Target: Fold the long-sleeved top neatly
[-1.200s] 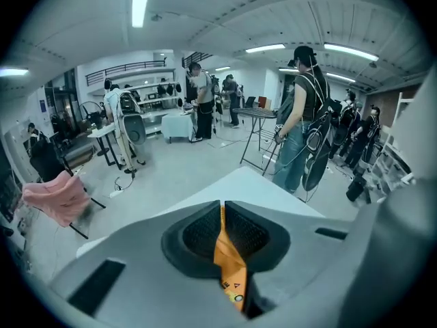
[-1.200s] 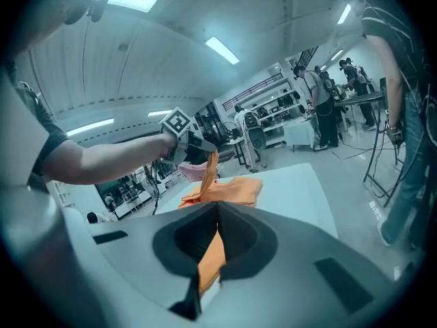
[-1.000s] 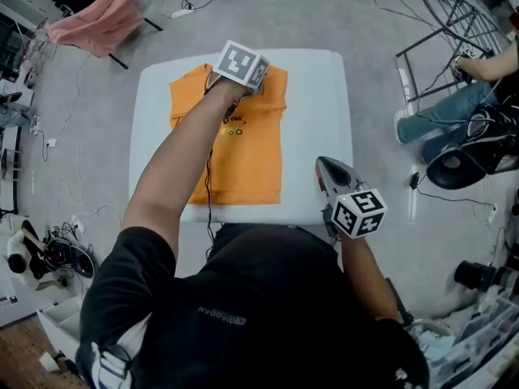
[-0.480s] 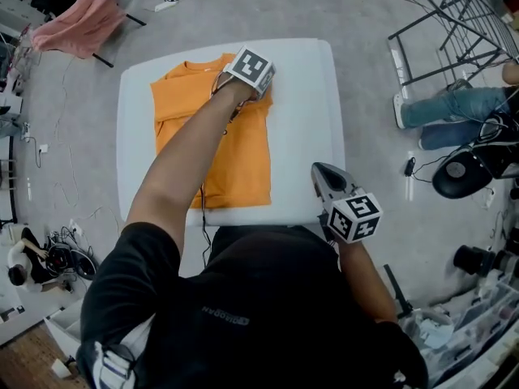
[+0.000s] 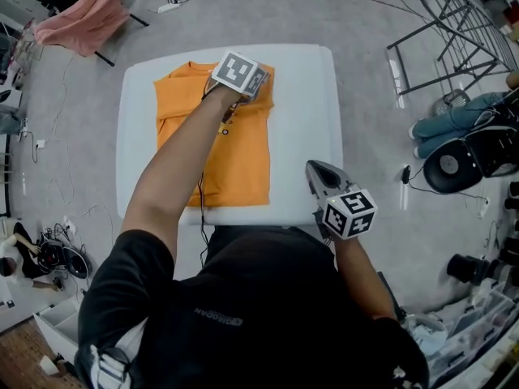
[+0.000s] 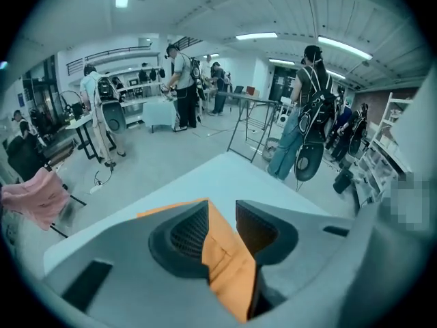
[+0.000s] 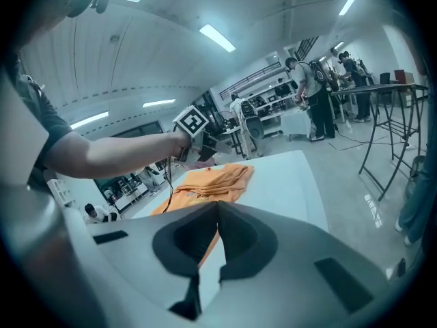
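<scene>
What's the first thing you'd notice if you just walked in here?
The bright orange top, spread on the white table in the middle of the grey floor. The left tongs sit over its far end; they have just been opening, and orange cloth shows between them. The right tongs hang shut by the table's near right corner.

This is a large open lab or workshop hall. Strip lights (image 6: 257,36) run along a ribbed ceiling, and cables (image 5: 50,248) and gear litter the grey floor. A folding metal rack (image 5: 442,27) stands near the white tabletop (image 5: 308,96), and people wearing backpack rigs (image 6: 312,94) stand among other tables.
</scene>
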A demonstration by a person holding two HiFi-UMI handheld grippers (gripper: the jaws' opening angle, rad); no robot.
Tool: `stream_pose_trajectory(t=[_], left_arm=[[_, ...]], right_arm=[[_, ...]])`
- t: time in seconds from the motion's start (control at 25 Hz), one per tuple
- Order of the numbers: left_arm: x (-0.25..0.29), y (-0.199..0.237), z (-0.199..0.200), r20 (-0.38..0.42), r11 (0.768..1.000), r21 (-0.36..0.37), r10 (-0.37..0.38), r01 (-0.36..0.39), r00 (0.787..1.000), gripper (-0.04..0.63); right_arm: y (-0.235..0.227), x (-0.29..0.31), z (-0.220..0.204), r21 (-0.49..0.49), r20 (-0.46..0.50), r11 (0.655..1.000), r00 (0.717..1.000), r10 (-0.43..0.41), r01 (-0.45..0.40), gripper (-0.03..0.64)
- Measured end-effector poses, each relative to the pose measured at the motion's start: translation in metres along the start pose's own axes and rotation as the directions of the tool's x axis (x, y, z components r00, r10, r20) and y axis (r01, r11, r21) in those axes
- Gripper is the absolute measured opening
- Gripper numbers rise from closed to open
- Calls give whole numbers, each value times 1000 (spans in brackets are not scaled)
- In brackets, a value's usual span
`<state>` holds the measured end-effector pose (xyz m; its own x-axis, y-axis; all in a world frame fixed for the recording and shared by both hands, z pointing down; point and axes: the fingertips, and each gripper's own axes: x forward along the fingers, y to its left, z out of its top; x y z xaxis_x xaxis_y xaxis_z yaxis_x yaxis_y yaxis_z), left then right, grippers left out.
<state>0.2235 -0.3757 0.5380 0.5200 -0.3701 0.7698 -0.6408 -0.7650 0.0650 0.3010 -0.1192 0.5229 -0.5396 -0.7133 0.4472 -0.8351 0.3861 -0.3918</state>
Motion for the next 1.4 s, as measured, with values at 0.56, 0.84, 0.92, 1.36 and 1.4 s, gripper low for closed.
stream_pose_trajectory(t=[0.56,0.84,0.92,1.36,1.4], left_arm=[[-140,14,-31,255,984,-153,134,-97,958,6],[-212,23,-90,331,971,-218,171,-101,928,6],[-230,29,-116,331,968,-221,188,-118,925,6],[-290,68,-311,243,905,-352,335,-239,910,8],[-286,65,-332,213,904,-355,324,-236,922,8]], right_arm=[[48,29,15,-109,7,990,996,92,-91,6],[72,32,5,-142,1,989,999,41,-41,6],[75,35,-1,-146,-6,989,1000,10,-11,6],[87,42,-66,-73,-62,985,985,-160,155,6],[84,42,-76,-64,-80,983,981,-179,174,6]])
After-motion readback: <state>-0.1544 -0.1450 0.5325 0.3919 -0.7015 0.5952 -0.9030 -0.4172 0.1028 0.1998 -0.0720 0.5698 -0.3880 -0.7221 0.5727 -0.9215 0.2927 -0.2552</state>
